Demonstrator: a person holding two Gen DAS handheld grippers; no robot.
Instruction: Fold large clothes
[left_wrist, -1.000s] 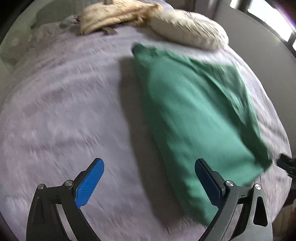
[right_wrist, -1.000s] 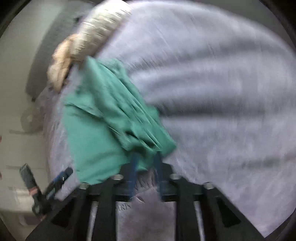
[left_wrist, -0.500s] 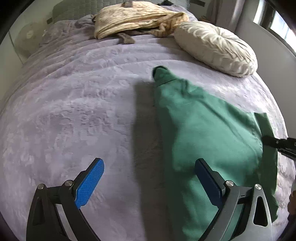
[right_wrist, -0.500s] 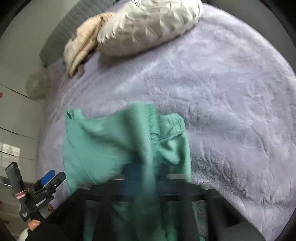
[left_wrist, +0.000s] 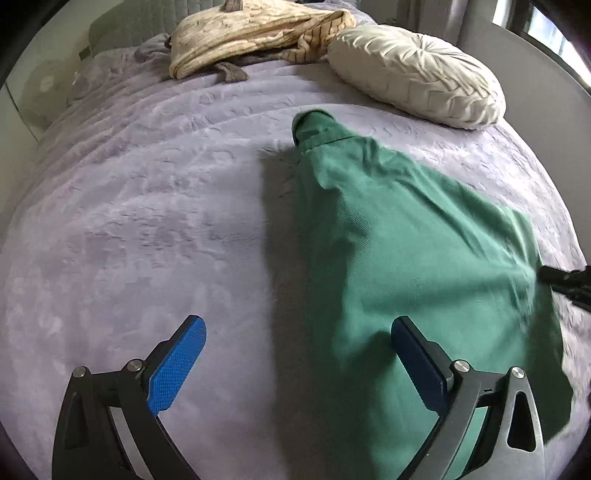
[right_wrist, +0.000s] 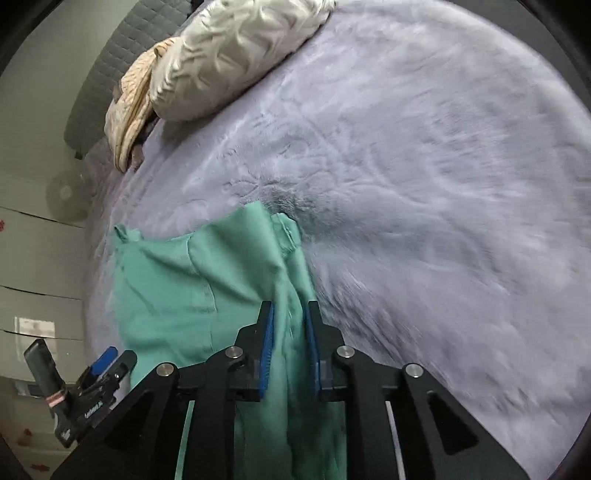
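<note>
Now the right tongs (right_wrist: 289, 325), just loosening, pinch green cloth (left_wrist: 406, 240); the left tongs (left_wrist: 295, 343) gape empty beside it over the bed (left_wrist: 147, 221).

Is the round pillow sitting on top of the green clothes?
No, the round cream pillow lies apart from the green garment, with bare purple blanket between them.

Green garment (left_wrist: 399, 236) lies draped across the bed.

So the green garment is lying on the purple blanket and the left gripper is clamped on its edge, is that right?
Not quite. The left gripper is open and holds nothing, as the left wrist view shows; it is the right gripper that has the green garment between its pads. The garment does lie on the purple blanket.
</note>
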